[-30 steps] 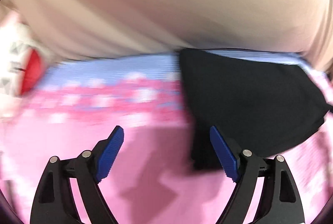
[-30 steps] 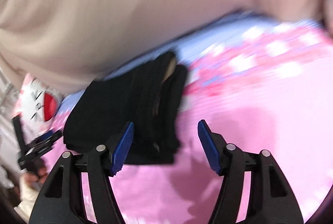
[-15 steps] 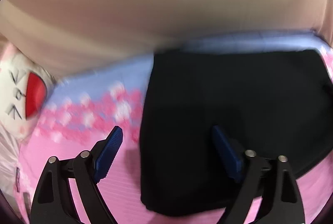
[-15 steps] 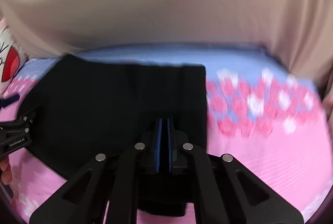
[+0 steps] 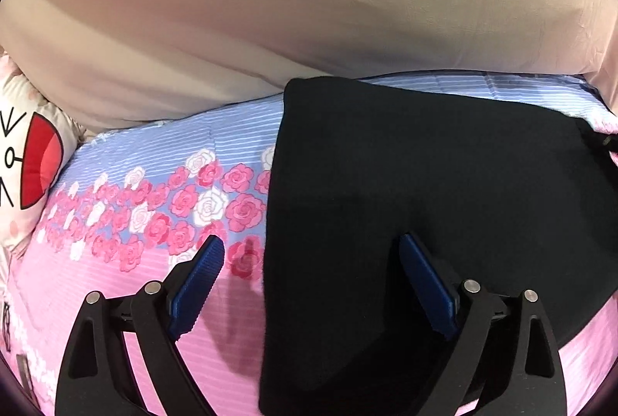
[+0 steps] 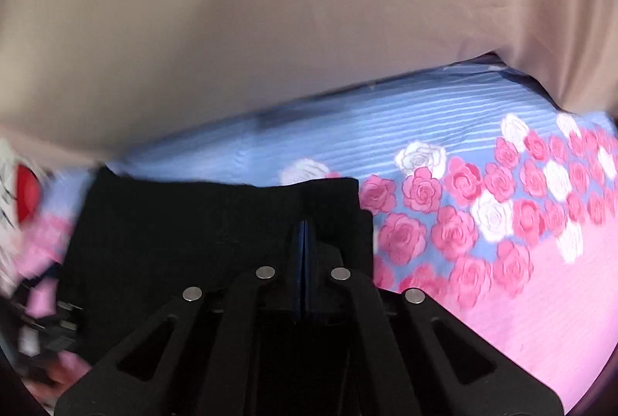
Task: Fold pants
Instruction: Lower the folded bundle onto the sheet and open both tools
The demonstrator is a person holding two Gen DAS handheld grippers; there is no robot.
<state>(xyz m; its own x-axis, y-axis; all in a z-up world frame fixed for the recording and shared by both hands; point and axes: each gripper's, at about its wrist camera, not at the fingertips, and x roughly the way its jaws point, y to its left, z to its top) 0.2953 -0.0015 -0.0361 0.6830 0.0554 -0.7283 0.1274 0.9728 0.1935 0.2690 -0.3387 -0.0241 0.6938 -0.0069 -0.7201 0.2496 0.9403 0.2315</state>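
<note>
The black pants [image 5: 425, 165] lie folded flat on a bed sheet [image 5: 127, 304] printed with pink stripes and roses. My left gripper [image 5: 311, 246] hovers over their left edge with its jaws opening wide. One blue pad [image 5: 197, 284] is above the sheet and the other is above the black cloth, and neither presses on it. In the right wrist view, my right gripper [image 6: 304, 226] is shut over the pants [image 6: 193, 223] near their right edge. No cloth shows between its pads.
A beige cloth wall [image 5: 309, 10] rises behind the bed. A white pillow [image 5: 34, 161] with a red mark lies at the left, and also shows blurred as the pillow [image 6: 23, 192]. A hand [image 6: 58, 373] is at the lower left corner.
The left gripper has moved in over the pants' left edge. The right gripper has shut and shifted over the pants near their right edge.
</note>
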